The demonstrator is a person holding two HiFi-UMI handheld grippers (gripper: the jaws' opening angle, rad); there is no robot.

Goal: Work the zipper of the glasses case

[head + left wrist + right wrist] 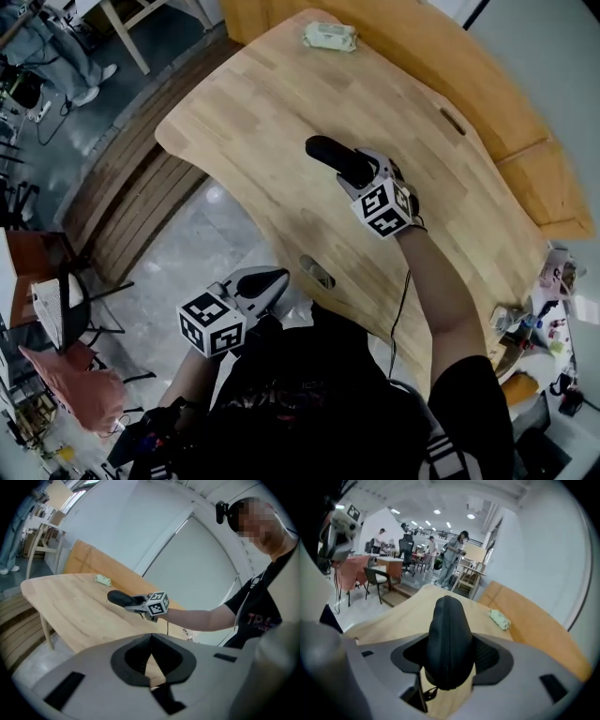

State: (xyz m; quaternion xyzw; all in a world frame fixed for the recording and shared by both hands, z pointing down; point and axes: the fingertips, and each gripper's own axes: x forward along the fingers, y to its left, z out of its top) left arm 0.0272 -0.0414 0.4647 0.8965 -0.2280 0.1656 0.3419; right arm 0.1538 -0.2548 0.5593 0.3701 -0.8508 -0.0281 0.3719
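Observation:
The black glasses case (336, 159) is held above the wooden table (244, 131), with my right gripper (356, 174) shut on its near end. In the right gripper view the case (448, 634) stands between the jaws with its zipper seam facing the camera and a small pull cord (427, 693) hanging at its near end. My left gripper (278, 277) is low at the table's near edge, close to the person's body, shut with nothing in it. The left gripper view shows its jaws (151, 656) pressed together, and the case (121, 598) far off.
A pale green pouch (329, 37) lies at the table's far end. The tabletop has a slot near its front edge (318, 272) and another at the right (452, 121). Chairs (70, 375) stand on the floor to the left; small clutter (534, 319) sits at the right.

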